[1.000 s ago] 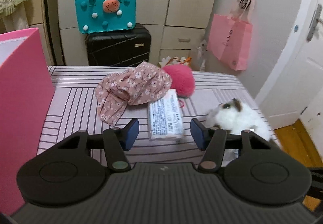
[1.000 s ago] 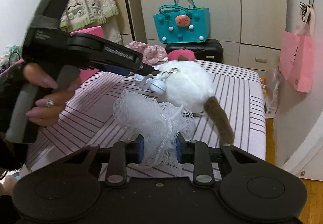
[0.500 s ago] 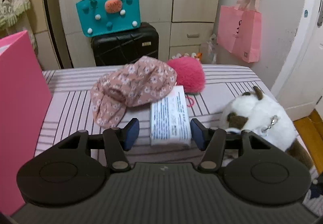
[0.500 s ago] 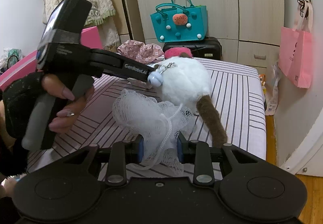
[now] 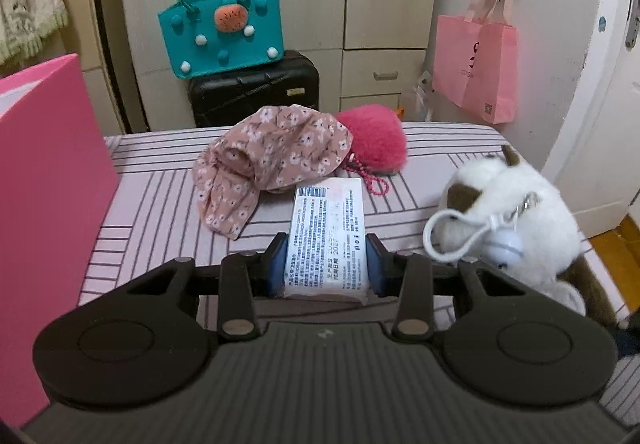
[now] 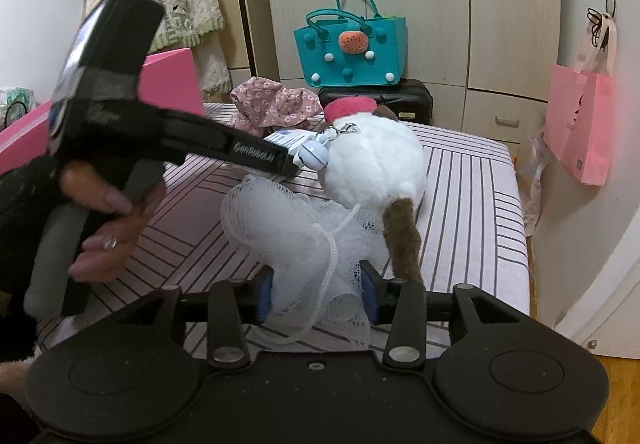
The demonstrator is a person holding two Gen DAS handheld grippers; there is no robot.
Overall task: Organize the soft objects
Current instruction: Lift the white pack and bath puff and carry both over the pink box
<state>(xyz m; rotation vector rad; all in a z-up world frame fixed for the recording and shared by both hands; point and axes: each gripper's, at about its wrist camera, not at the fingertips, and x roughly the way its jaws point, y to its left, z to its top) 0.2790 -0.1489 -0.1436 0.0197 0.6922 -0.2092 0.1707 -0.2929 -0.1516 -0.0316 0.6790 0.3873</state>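
The left hand-held gripper (image 5: 326,262) has just been closing, and where its blue pads stood wide apart either side of the white tissue pack (image 5: 327,234) a second ago, they are now clamped on the pack's near end, which lies on the striped bed (image 5: 160,212). The pack's label carries a blue barcode strip and dense small print, too fine to read. Just beyond the pack's far end sit the floral cloth (image 5: 272,160) and the pink fluffy ball (image 5: 372,140), touching each other. To that gripper's right the white and brown plush cat (image 5: 520,212) now shows much closer and larger than before, its white loop and pale bell (image 5: 508,244) hanging near the right finger. Over on the other side, the right hand-held gripper (image 6: 318,294) has just been opening: its jaws stand wider than a second ago, with the white mesh bath pouf (image 6: 296,228) between them, spread out and loose on the bed. In that view a person's hand (image 6: 108,220) grips the left tool, whose side reads "GenRobot.AI".
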